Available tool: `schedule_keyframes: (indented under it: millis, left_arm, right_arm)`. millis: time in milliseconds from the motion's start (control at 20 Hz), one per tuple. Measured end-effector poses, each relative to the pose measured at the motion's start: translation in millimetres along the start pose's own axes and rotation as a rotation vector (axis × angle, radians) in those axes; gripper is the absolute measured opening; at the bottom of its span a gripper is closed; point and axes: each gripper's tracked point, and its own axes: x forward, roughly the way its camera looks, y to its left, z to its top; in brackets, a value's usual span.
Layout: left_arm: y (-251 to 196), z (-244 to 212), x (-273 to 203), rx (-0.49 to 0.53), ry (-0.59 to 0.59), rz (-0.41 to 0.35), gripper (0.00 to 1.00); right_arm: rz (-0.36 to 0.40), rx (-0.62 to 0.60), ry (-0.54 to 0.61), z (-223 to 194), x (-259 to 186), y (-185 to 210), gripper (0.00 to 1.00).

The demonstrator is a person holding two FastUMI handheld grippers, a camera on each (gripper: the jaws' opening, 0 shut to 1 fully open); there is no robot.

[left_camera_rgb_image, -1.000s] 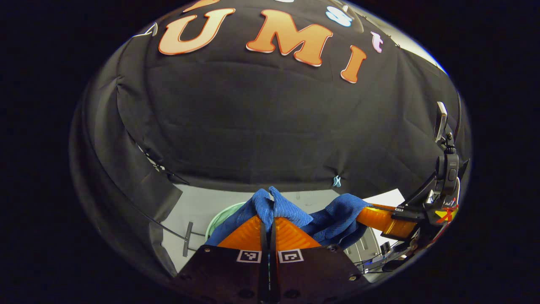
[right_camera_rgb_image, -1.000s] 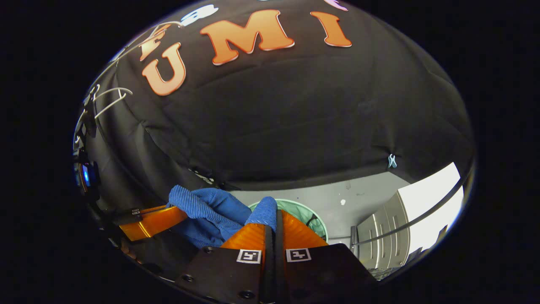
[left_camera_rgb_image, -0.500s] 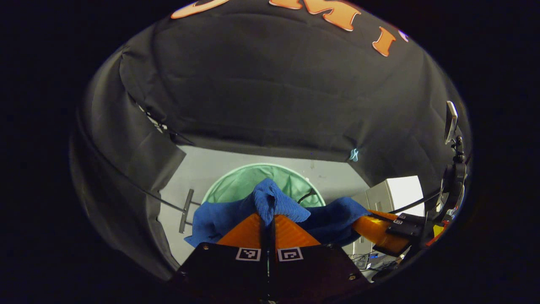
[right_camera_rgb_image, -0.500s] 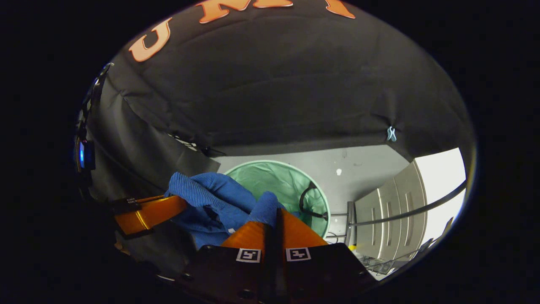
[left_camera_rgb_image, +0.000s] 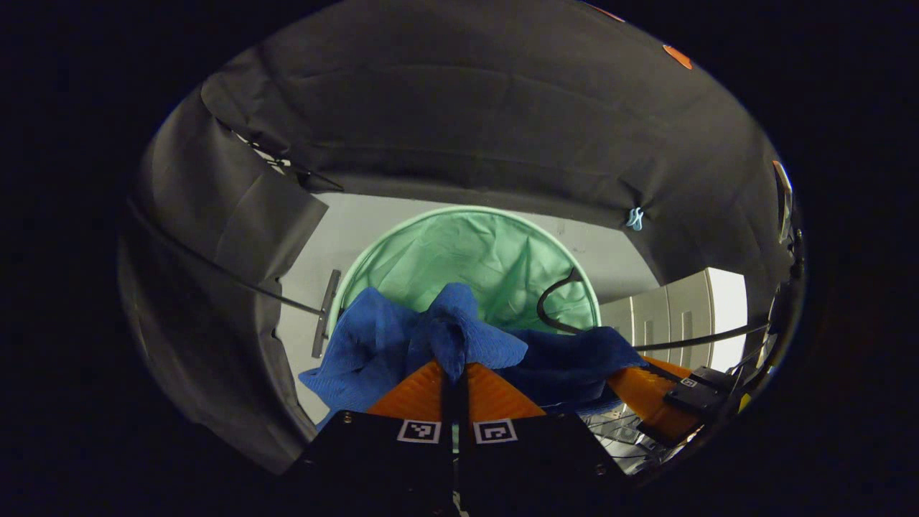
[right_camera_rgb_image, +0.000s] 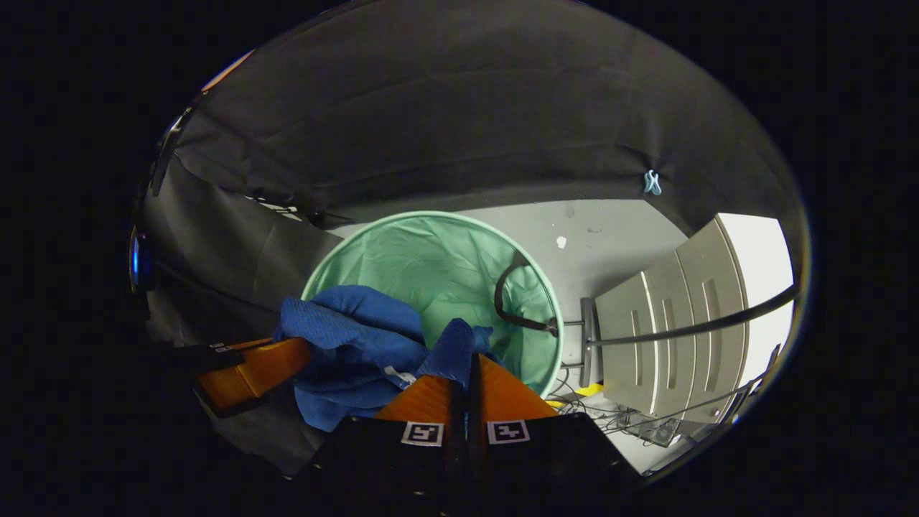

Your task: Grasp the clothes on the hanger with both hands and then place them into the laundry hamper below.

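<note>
blue garment (left_camera_rgb_image: 459,337) lowered, hamper (left_camera_rgb_image: 402,244) nearer

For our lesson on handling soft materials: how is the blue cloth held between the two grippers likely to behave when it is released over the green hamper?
The blue cloth looks floppy: it bunches and sags between the left gripper and right gripper. It would probably drop limp into the green hamper, and likely crumple, not roll.

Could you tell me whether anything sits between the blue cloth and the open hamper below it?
Nothing visible does. The blue cloth, pinched by the left gripper and right gripper, hangs over the green hamper, whose mouth is open; its black handle lies along the inner wall.
</note>
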Motion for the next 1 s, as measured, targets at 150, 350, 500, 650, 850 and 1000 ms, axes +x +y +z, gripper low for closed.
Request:
schedule_keyframes:
  millis: [150,350,500,650,850,1000]
  left_arm:
    - [2,-9,-9,0.038,0.0,0.009,0.13]
    - [-12,-27,-29,-0.001,0.015,-0.018,0.48]
    - [-19,-32,-52,-0.022,0.0,-0.033,0.59]
    - [-18,-32,-74,-0.041,-0.037,-0.038,0.58]
    - [-18,-25,-108,-0.08,-0.097,-0.045,0.6]
    - [-12,-20,-132,-0.081,-0.14,-0.029,0.6]
  right_arm:
    - [0.006,0.027,0.001,-5,-9,-1,0.14]
    - [0.013,0.028,-0.043,5,-36,1,0.27]
    - [0.036,0.018,-0.076,5,-62,4,0.51]
    - [0.019,-0.008,-0.099,4,-88,0,0.37]
    - [0.043,-0.045,-0.148,10,-124,8,0.54]
    - [0.056,-0.064,-0.196,17,-144,5,0.58]
